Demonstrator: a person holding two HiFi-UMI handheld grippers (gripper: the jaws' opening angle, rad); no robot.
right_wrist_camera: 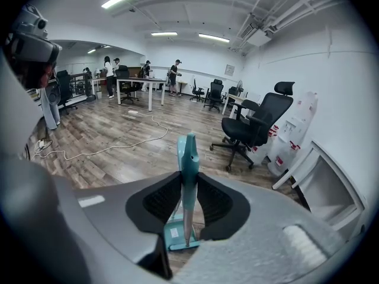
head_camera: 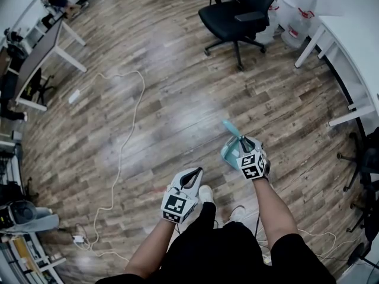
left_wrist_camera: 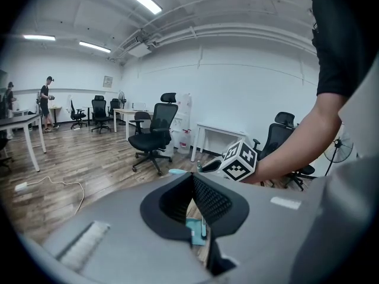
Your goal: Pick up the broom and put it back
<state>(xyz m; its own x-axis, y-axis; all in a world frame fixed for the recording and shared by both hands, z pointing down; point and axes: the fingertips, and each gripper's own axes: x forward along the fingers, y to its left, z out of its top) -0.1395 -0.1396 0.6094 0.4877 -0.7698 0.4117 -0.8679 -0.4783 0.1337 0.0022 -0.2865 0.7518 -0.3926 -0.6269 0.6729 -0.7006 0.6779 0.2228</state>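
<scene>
Hand-held grippers (head_camera: 195,173) (head_camera: 244,142): 2; broom (right_wrist_camera: 188,158): 1

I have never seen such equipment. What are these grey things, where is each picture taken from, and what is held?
A person holds a claw in each hand; the patterned cubes belong to them. One picture comes from a camera on the person's head, looking down; the other two from cameras on the claws. The right claw grips the teal broom by its handle. The left claw is shut and empty. On the wooden floor are a white cable and a black office chair.
</scene>
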